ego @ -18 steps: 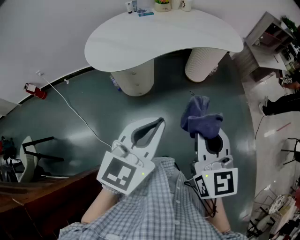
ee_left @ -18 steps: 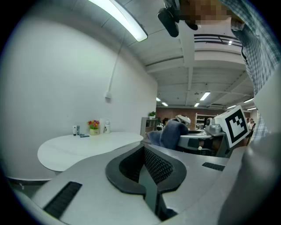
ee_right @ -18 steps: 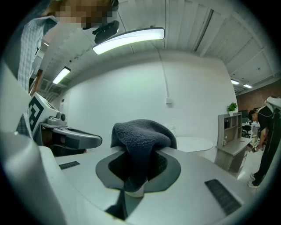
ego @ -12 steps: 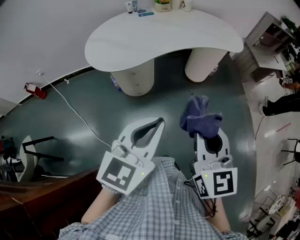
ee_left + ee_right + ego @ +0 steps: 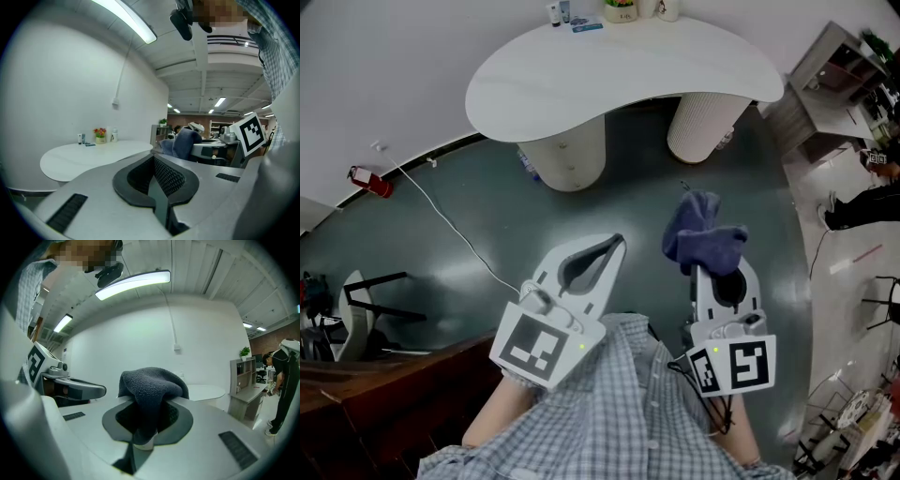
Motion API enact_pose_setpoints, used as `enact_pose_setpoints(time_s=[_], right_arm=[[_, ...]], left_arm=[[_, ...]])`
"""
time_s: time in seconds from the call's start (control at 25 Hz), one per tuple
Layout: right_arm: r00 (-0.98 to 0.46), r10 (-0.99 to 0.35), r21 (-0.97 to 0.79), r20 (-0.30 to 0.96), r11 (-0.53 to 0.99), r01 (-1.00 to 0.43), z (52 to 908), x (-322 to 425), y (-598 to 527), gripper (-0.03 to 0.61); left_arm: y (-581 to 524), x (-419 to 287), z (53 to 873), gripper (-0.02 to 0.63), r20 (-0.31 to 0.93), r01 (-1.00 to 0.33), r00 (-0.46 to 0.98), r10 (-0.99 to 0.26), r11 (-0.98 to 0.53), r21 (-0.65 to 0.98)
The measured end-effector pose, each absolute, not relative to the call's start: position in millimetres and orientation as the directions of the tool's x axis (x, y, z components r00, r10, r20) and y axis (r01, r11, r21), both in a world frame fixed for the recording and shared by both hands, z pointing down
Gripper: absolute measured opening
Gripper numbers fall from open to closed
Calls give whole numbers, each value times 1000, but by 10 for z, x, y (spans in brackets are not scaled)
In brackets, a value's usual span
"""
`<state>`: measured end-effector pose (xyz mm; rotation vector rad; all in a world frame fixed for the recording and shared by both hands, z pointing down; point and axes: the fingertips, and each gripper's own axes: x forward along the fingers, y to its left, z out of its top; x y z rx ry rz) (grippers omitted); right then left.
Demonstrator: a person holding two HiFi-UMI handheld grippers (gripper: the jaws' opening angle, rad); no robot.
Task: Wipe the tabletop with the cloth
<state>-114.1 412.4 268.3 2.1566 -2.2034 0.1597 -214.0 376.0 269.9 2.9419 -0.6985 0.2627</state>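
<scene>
The right gripper [image 5: 712, 272] has its fingers clamped on the blue cloth [image 5: 701, 234]. The left gripper [image 5: 617, 246] has its fingers pressed together on nothing, well apart from the white surface [image 5: 619, 70].

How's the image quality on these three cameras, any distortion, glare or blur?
Head view: dim but sharp, fisheye curving the white table. Left gripper view: heavy barrel distortion, ceiling light strip blown out. Right gripper view: same warp, dark cloth crisp in the jaws.

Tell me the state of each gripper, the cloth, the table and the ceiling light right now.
Left hand-held gripper: jaws together, nothing between them.
Right hand-held gripper: shut on the cloth.
Cloth: bunched, held over the floor, short of the table.
Table: not yet touched by the cloth; small items at its far edge.
Ceiling light: on.
</scene>
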Motion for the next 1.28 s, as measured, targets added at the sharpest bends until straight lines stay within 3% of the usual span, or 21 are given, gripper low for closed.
enact_pose_setpoints(time_s=[0.68, 1.28], right_arm=[[-20, -995, -50, 96, 15, -999, 2723, -589, 4471, 37], [31, -993, -36, 112, -35, -999, 2805, -291, 4202, 37]], left_arm=[[4069, -1770, 2653, 2, 185, -503, 853, -488, -864, 40], [3708, -1429, 2789, 2, 189, -454, 880, -436, -889, 64]])
